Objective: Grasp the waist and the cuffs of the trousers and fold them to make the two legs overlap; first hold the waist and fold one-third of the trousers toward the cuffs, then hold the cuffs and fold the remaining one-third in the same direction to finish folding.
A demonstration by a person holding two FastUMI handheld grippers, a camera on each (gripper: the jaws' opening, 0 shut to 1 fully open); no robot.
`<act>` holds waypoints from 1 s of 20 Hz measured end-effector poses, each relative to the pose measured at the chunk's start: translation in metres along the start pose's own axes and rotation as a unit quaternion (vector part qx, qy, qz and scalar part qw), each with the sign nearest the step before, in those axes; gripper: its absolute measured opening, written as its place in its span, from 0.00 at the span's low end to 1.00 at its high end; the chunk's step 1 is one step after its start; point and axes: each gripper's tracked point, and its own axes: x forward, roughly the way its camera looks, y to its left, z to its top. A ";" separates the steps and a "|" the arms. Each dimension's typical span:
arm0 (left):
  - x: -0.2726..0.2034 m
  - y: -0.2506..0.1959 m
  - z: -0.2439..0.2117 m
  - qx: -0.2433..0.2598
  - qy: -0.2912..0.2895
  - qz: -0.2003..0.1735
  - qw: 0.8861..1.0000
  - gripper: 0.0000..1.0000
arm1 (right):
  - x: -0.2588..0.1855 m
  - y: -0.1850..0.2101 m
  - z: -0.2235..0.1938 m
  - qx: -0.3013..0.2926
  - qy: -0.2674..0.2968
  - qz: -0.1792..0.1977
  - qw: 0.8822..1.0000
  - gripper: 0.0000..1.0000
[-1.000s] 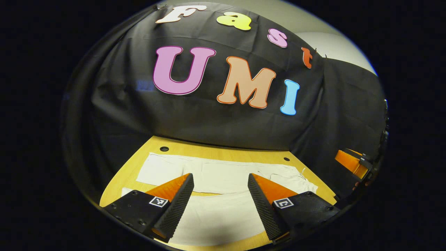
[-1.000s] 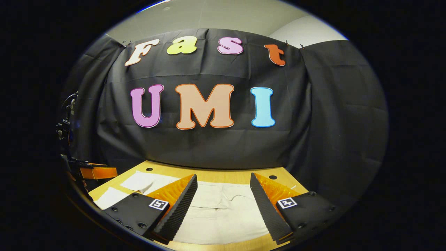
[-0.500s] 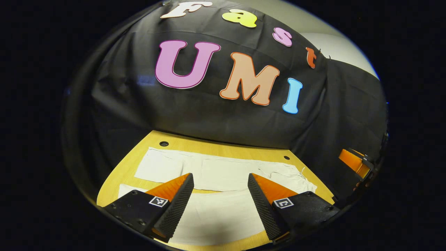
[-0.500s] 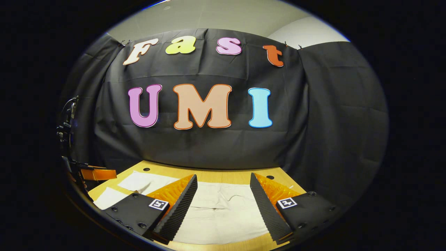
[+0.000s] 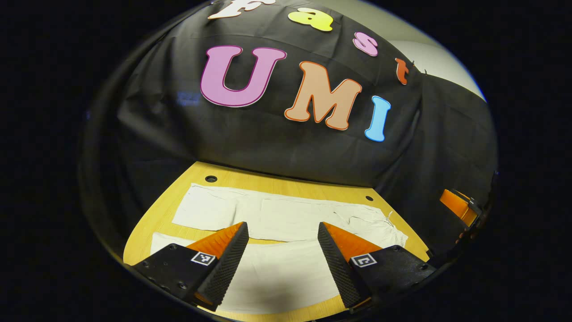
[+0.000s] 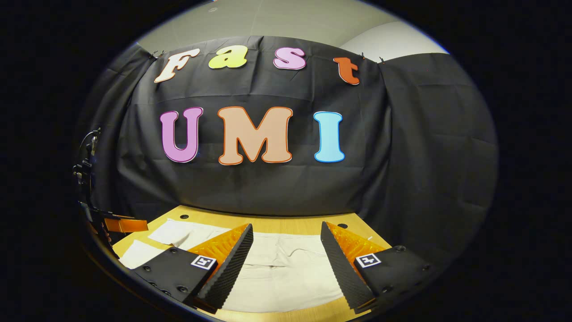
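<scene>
Black cloth backs a wooden table (image 5: 286, 185) on which the white trousers (image 5: 277, 219) lie spread flat, legs apart and side by side, waist toward the right; nothing is folded yet. Over the last second the left gripper (image 5: 281, 255) has tipped down a little toward the near leg and the right gripper (image 6: 286, 264) has barely shifted over the waist end, so the first grasp seems near. Both have jaws spread wide and empty, and nothing blocks them.
</scene>
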 end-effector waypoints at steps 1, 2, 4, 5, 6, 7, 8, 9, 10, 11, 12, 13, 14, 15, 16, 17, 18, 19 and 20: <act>0.002 0.002 0.001 0.000 0.000 0.001 1.000 0.94 | 0.000 0.001 -0.001 -0.002 0.001 0.000 1.000 0.97; 0.002 0.006 0.000 0.003 0.001 0.004 1.000 0.94 | 0.000 0.001 -0.001 -0.004 0.002 0.000 1.000 0.97; 0.005 0.013 -0.002 0.014 0.004 0.007 1.000 0.94 | 0.001 0.000 -0.001 -0.006 0.004 0.000 1.000 0.98; 0.003 0.013 -0.004 0.021 0.007 -0.001 1.000 0.94 | 0.000 0.001 -0.003 -0.007 0.007 0.004 1.000 0.98; 0.002 0.013 -0.007 0.024 0.012 -0.010 1.000 0.94 | -0.001 0.002 -0.008 -0.008 0.011 0.008 1.000 0.98; 0.001 0.013 -0.013 0.024 0.020 -0.020 0.999 0.94 | -0.002 0.003 -0.010 -0.011 0.017 0.012 1.000 0.98; -0.001 0.013 -0.018 0.024 0.029 -0.029 0.999 0.94 | -0.003 0.004 -0.014 -0.012 0.021 0.018 1.000 0.98; -0.004 0.013 -0.026 0.026 0.039 -0.038 0.998 0.94 | -0.005 0.006 -0.017 -0.013 0.024 0.024 0.999 0.98; -0.008 0.014 -0.033 0.034 0.052 -0.047 0.997 0.94 | -0.006 0.008 -0.018 -0.013 0.026 0.029 0.999 0.98; -0.013 0.017 -0.046 0.051 0.070 -0.058 0.995 0.94 | -0.006 0.010 -0.020 -0.011 0.027 0.036 0.999 0.98; -0.019 0.020 -0.059 0.063 0.092 -0.068 0.991 0.94 | -0.006 0.014 -0.021 -0.006 0.029 0.045 0.999 0.97; -0.023 0.024 -0.072 0.071 0.114 -0.075 0.988 0.94 | -0.006 0.016 -0.023 -0.002 0.033 0.052 0.998 0.97; -0.028 0.027 -0.082 0.080 0.133 -0.082 0.985 0.94 | -0.006 0.018 -0.025 0.000 0.036 0.057 0.998 0.97; -0.032 0.029 -0.094 0.089 0.150 -0.090 0.980 0.94 | -0.005 0.019 -0.027 0.000 0.039 0.061 0.997 0.98; -0.038 0.032 -0.105 0.101 0.171 -0.099 0.975 0.94 | -0.005 0.019 -0.029 0.000 0.041 0.064 0.997 0.98; -0.042 0.037 -0.120 0.119 0.194 -0.105 0.968 0.94 | -0.004 0.019 -0.029 -0.001 0.043 0.068 0.997 0.98; -0.049 0.044 -0.133 0.140 0.219 -0.109 0.960 0.94 | -0.002 0.019 -0.030 -0.002 0.045 0.071 0.996 0.98; -0.054 0.053 -0.148 0.158 0.243 -0.112 0.950 0.94 | -0.001 0.020 -0.031 -0.002 0.048 0.074 0.996 0.98; -0.060 0.060 -0.160 0.174 0.268 -0.114 0.941 0.94 | 0.000 0.018 -0.033 -0.002 0.050 0.077 0.996 0.98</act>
